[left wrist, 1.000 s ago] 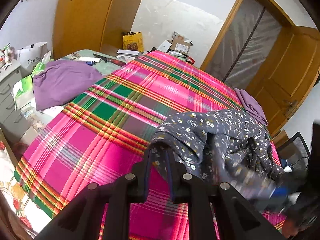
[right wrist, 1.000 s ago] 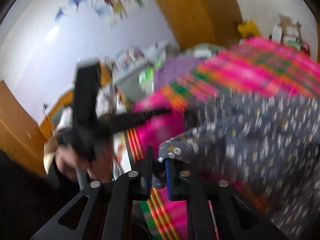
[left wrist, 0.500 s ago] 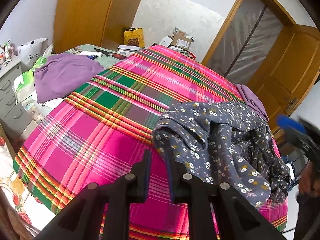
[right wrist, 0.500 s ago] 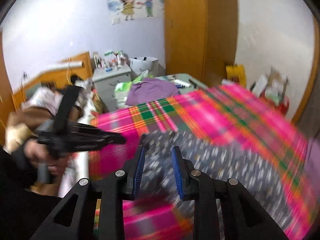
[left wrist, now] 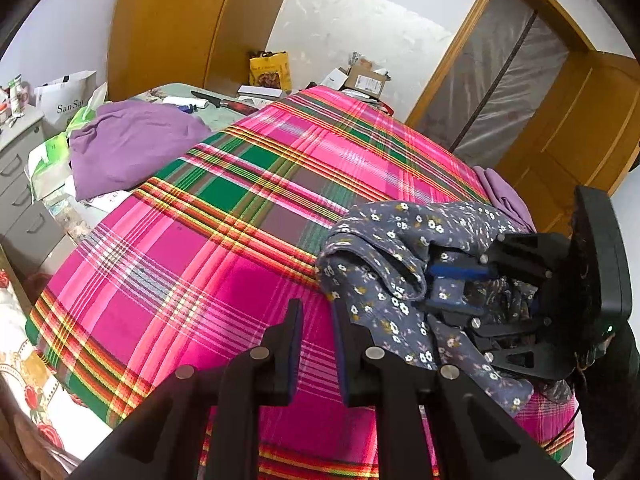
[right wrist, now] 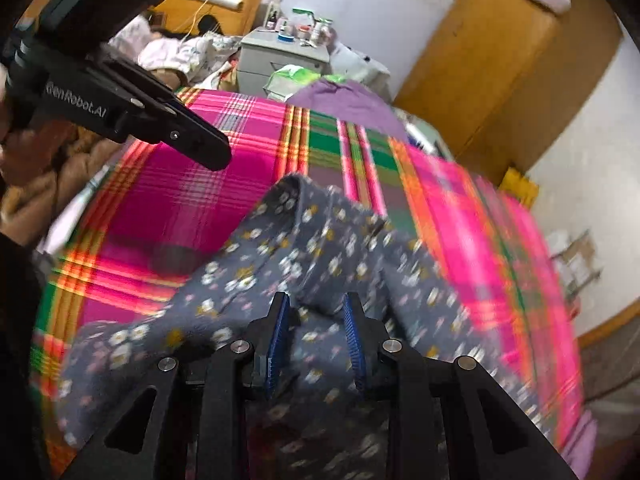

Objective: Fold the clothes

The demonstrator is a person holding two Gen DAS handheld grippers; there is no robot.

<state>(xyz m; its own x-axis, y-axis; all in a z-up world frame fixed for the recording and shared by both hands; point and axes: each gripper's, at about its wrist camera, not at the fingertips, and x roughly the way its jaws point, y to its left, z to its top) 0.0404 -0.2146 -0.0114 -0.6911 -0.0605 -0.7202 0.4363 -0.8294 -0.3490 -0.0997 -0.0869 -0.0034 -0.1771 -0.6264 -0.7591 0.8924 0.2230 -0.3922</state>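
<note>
Currently your floral garment (left wrist: pixel 404 264) lies crumpled on the near right part of the pink plaid bedspread (left wrist: pixel 224 240). Your right gripper (right wrist: pixel 316 324) sits low over it, jaws parted, a raised fold between the blue pads; whether they press it I cannot tell. Your left gripper (left wrist: pixel 316 340) stands beside its edge, jaws released, holding nothing.

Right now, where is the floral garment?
The floral garment lies bunched on the plaid bedspread, lower right in the left wrist view, under the right gripper.

black plastic left gripper (left wrist: pixel 316 344) and right gripper (right wrist: pixel 316 340), silver screws, ridged blue pads.
</note>
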